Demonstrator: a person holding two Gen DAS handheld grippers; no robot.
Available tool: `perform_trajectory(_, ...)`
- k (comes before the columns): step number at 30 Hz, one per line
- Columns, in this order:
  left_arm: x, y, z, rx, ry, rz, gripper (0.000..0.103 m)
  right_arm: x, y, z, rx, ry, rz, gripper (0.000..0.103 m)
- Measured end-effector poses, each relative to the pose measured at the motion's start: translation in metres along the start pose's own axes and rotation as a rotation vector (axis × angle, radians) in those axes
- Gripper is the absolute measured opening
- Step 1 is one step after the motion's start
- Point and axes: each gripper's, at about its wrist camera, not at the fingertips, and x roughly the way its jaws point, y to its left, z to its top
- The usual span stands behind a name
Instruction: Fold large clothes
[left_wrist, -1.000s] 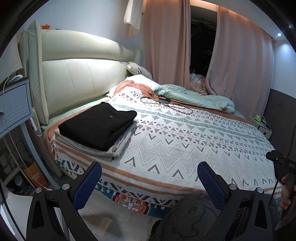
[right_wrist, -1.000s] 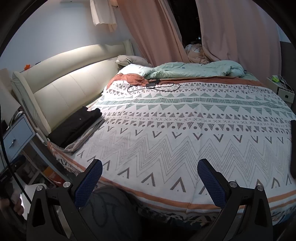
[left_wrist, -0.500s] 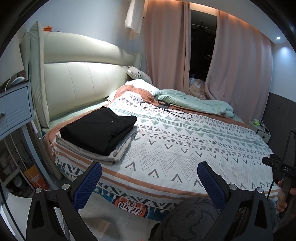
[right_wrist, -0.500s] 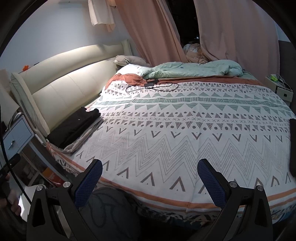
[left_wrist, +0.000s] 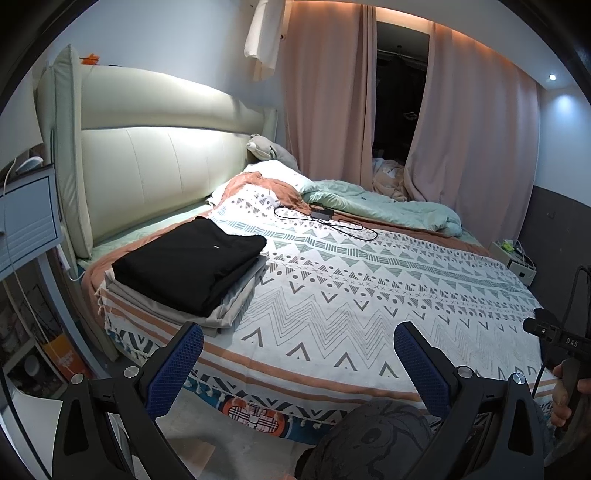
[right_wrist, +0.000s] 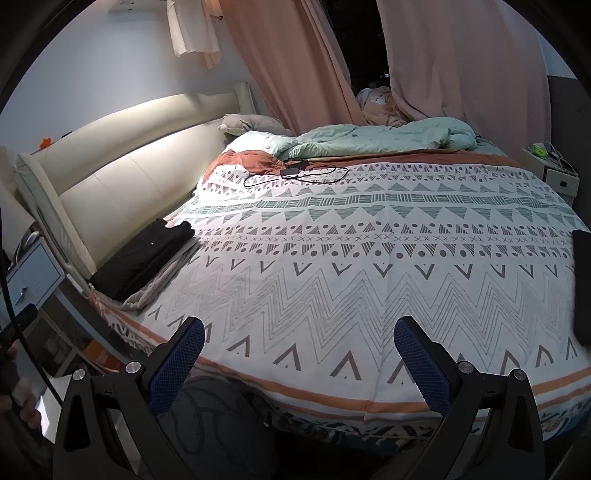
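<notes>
A folded black garment (left_wrist: 188, 264) lies on top of folded grey clothes (left_wrist: 236, 299) at the bed's near left corner, beside the headboard. The same stack (right_wrist: 144, 258) shows at the left of the right wrist view. A dark garment (right_wrist: 581, 284) lies at the bed's right edge, partly cut off. My left gripper (left_wrist: 297, 363) is open and empty, held off the bed's near edge. My right gripper (right_wrist: 299, 363) is open and empty, also off the near edge. The right gripper's body (left_wrist: 554, 330) shows at the left wrist view's right edge.
The patterned bedspread (right_wrist: 351, 266) covers the bed. A black charger and cable (left_wrist: 325, 218) lie near the pillows. A mint duvet (right_wrist: 388, 136) is bunched at the far side. A nightstand (left_wrist: 26, 218) stands left, another (right_wrist: 557, 173) far right. Pink curtains (left_wrist: 325, 92) hang behind.
Both grippers have tilted up and drawn back a little, so the bed sits lower in both views. Both stay open and empty.
</notes>
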Motion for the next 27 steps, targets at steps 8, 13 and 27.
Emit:
perform_trajectory(8,0.004,0.003,0.001,-0.006,0.006,-0.001,0.103,-0.003,-0.003,0.001,0.004,-0.006,-0.013,0.103)
perform_trajectory(13,0.004,0.002,0.001,-0.004,0.004,0.0,0.103,-0.004,-0.004,0.003,0.009,-0.009,-0.017,0.103)
perform_trajectory(27,-0.011,0.001,0.008,-0.002,-0.059,0.024,0.103,-0.01,-0.001,-0.004,0.03,-0.025,-0.017,0.103)
